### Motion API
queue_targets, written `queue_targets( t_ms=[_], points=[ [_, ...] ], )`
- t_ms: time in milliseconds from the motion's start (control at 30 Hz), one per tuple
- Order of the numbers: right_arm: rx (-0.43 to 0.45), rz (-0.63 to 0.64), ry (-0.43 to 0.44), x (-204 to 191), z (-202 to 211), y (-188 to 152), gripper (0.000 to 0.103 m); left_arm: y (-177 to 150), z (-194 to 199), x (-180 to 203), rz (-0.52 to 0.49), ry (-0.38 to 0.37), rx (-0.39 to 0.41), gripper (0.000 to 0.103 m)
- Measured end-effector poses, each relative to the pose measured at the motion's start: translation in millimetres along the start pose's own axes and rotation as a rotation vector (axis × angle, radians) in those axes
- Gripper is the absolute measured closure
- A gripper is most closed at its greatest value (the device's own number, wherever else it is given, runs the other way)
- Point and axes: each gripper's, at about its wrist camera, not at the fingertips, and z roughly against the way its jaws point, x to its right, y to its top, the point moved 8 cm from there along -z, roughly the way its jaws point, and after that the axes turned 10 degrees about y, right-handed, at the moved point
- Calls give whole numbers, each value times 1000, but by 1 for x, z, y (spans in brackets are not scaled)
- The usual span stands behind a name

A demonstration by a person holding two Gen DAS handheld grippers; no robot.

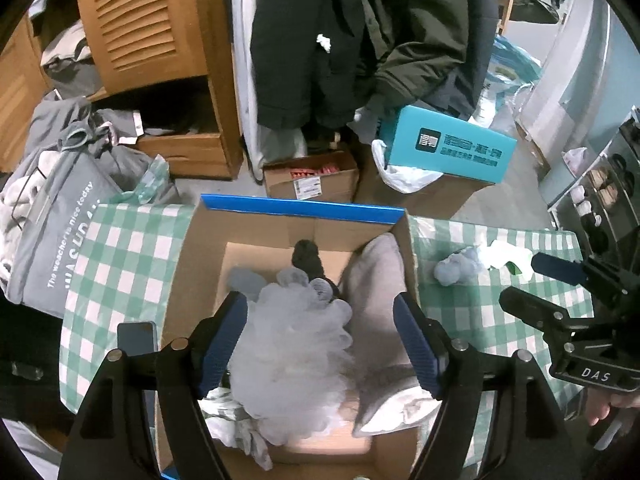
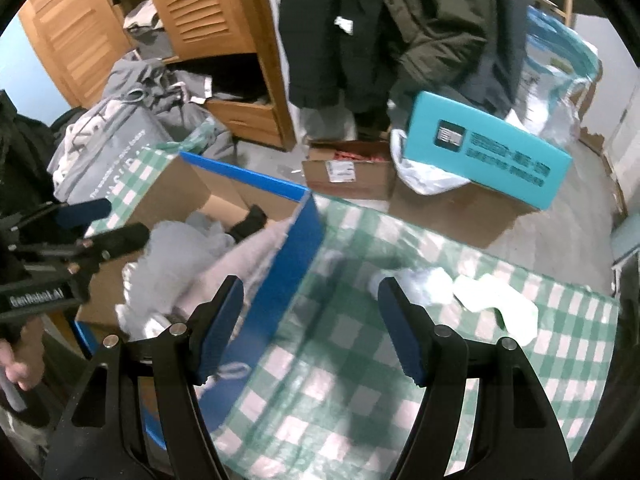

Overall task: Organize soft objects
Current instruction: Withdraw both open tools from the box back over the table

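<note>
Two grippers are in my hands above a table under a green-and-white checked cloth. My left gripper points down into an open cardboard box with a blue rim, its jaws spread wide on either side of a pale, frilly mesh bath sponge; the blue pads do not press on it, so I read the sponge as let go and lying in the box. Beside it in the box lie a folded beige towel and a dark rolled sock. My right gripper hangs over the cloth just right of the box, jaws apart with nothing between them. Beyond its right finger, still out on the cloth, lie a bluish-grey crumpled soft bundle, blurred in the right wrist view, and next to it a white sock-like piece. I judge both to be light, limp and squashy, not fragile and not slippery; they will sag and fold when lifted. I would pinch each across its thickest bunched middle, so that no loose end trails out of the grip.
</note>
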Motion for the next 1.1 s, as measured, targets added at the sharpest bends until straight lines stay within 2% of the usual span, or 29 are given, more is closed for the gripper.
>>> queue_targets(
  t_ms=[133,467,600,900,1100],
  points=[
    [4,-31,-10,19,9,-15,32,0,6,12,-24,4,15,21],
    [22,-99,-32,60,35,-41,32,-1,12,51,-101,14,24,21],
    [36,-127,-42,76,45,-47,32,-3,14,67,-131,11,27,16],
    [54,-166,-90,112,59,-55,31,-6,8,99,-194,2,20,16],
    [32,-184,-132,142,58,-62,31,-10,-2,118,-229,-2,-1,16]
  ],
)
